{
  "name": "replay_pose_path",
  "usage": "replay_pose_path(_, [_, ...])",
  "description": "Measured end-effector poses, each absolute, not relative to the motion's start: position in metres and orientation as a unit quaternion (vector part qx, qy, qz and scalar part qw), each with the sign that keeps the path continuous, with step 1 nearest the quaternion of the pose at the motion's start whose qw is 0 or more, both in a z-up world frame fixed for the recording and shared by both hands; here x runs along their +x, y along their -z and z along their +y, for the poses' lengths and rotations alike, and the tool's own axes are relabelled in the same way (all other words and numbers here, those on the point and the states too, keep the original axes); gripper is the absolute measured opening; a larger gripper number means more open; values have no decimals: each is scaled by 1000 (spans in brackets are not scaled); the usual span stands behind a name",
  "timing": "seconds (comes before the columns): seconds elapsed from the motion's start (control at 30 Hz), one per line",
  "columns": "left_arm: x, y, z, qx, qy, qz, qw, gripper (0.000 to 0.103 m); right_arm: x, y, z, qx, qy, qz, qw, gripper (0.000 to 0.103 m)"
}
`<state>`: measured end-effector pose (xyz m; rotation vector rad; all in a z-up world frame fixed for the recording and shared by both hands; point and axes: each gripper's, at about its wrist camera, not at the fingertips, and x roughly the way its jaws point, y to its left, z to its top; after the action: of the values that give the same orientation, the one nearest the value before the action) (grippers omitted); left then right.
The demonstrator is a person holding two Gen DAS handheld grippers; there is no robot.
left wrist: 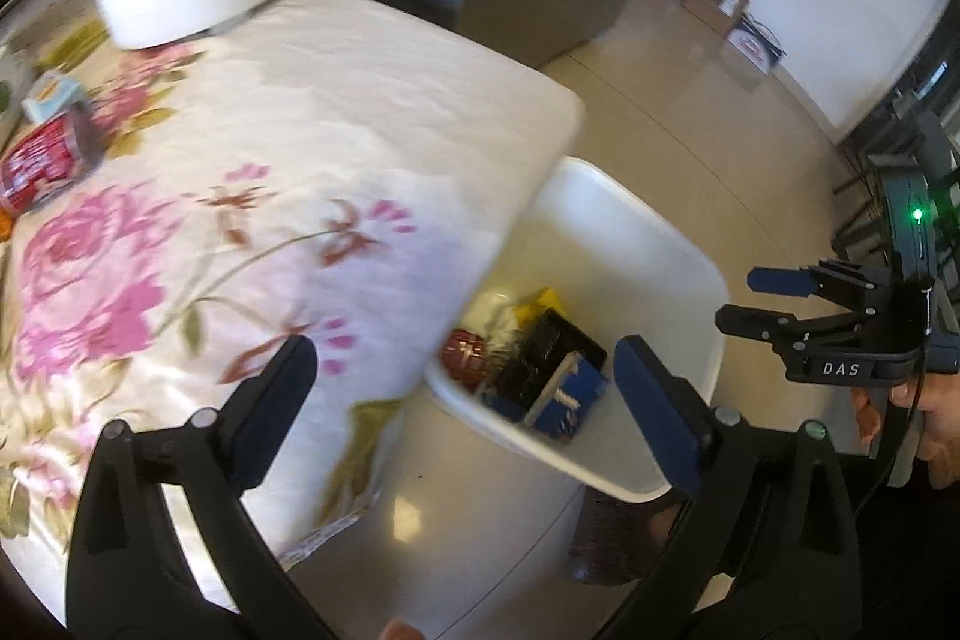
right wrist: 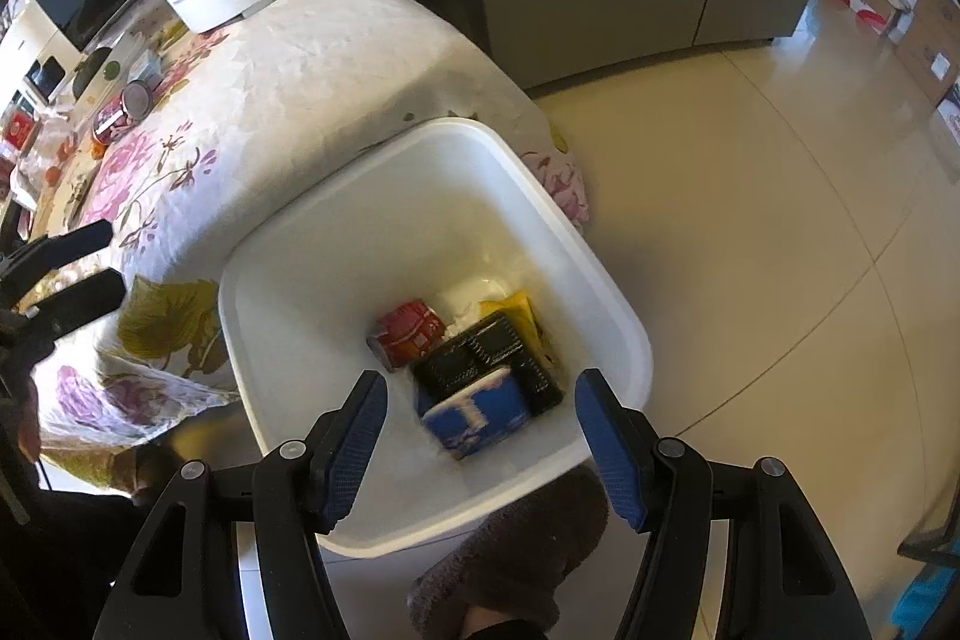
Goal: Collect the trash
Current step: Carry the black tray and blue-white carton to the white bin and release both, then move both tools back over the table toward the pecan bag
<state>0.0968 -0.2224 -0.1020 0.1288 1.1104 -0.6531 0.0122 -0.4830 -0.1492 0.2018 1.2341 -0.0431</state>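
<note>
Left wrist view: one red can (left wrist: 45, 160) remains on the table (left wrist: 336, 100). My left gripper (left wrist: 462, 388) is spread, empty. Bin (right wrist: 600, 292) holds several items. My right gripper (right wrist: 480, 436), spread, hovers above it.

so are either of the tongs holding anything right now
No, nothing is held. The left tongs and right tongs are both open and empty; the trash lies loose in the bin.

Bin (right wrist: 282, 304) beside table (right wrist: 336, 58), perhaps touching, carton (right wrist: 477, 418) inside
</note>
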Motion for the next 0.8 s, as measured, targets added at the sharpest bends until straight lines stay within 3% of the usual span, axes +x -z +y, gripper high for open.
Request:
replay_pose_path(0.43, [106,86,-146,40,235,510,827,100,42,133,-439,83,-7,570,818,67])
replay_pose_path(0.8, [117,80,-82,26,179,512,840,102,72,117,-382,66,-44,558,826,76])
